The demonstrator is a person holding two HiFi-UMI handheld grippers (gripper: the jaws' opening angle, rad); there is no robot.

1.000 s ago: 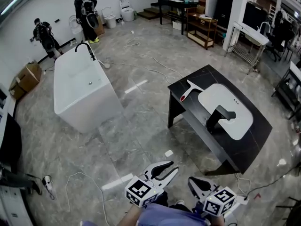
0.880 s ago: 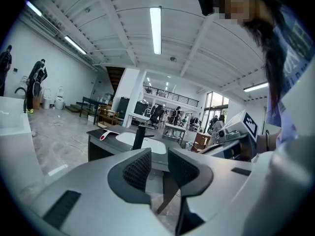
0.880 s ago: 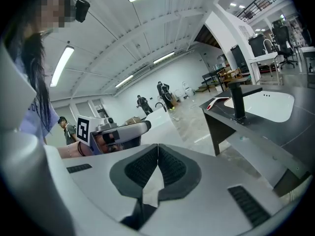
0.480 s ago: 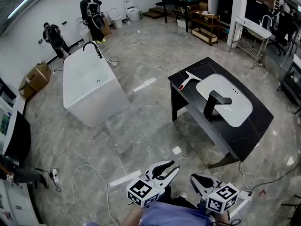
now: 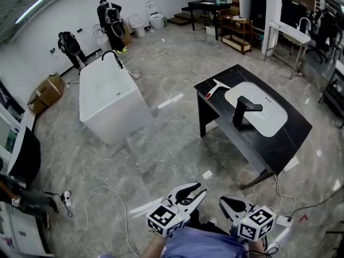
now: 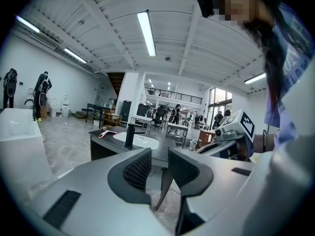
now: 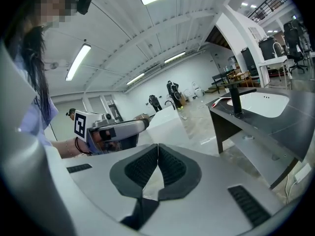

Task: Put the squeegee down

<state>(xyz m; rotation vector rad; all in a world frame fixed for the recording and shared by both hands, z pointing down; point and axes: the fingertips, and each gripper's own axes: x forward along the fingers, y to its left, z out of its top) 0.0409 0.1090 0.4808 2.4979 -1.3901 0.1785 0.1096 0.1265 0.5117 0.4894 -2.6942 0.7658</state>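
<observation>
I'm seeing the squeegee [image 5: 215, 90] lying near a corner of the bench [image 5: 279, 141], just beside the sink [image 5: 277, 123] and well apart from both grippers. I'm judging it light, with a stiff handle and a soft blade, so its red handle is the place to grip. The left gripper [image 5: 200, 190] jaws are standing spread and empty, and the right gripper [image 5: 223, 200] jaws are pressing together on nothing. The bench edge is running close by the squeegee, and open floor is lying between us.

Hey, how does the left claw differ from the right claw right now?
The left claw has its jaws apart; the right claw has its tips closed together. In the head view the left claw reaches slightly further forward than the right claw. Both are empty; the squeegee lies on the black counter.
</observation>
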